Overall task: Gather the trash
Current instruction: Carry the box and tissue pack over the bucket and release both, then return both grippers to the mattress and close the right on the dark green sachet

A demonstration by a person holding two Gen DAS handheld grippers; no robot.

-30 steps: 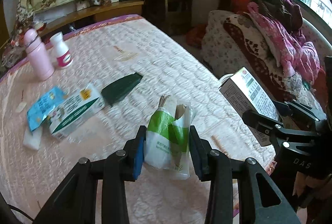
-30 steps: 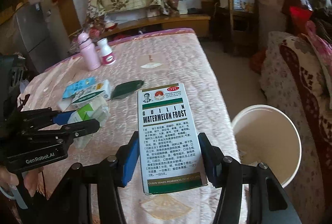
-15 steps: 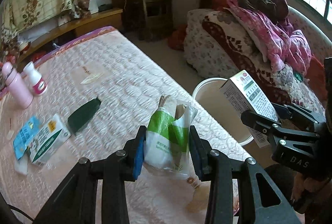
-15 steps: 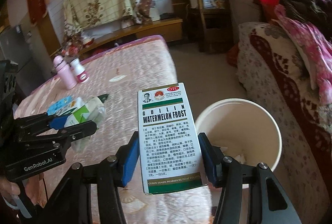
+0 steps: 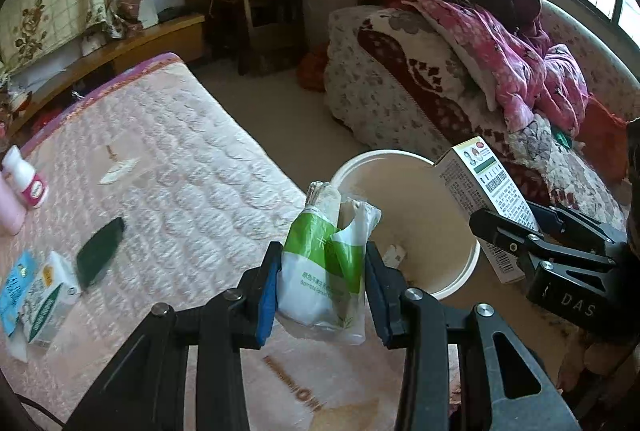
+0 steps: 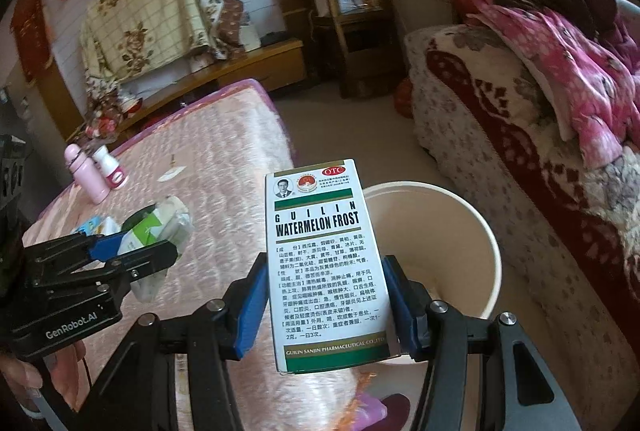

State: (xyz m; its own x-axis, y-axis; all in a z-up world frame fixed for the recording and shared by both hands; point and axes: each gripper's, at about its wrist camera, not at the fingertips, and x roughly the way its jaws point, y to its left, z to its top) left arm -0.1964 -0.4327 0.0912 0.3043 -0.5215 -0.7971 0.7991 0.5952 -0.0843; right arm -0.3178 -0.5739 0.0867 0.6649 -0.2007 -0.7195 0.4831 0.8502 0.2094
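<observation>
Left wrist: left tool clamped on green-white bag, held at mattress edge beside white bucket. Green pouch and cartons on mattress.

Right wrist: right tool clamped on box, upright, just left of bucket.

Bottles, packets on quilted bed.
</observation>
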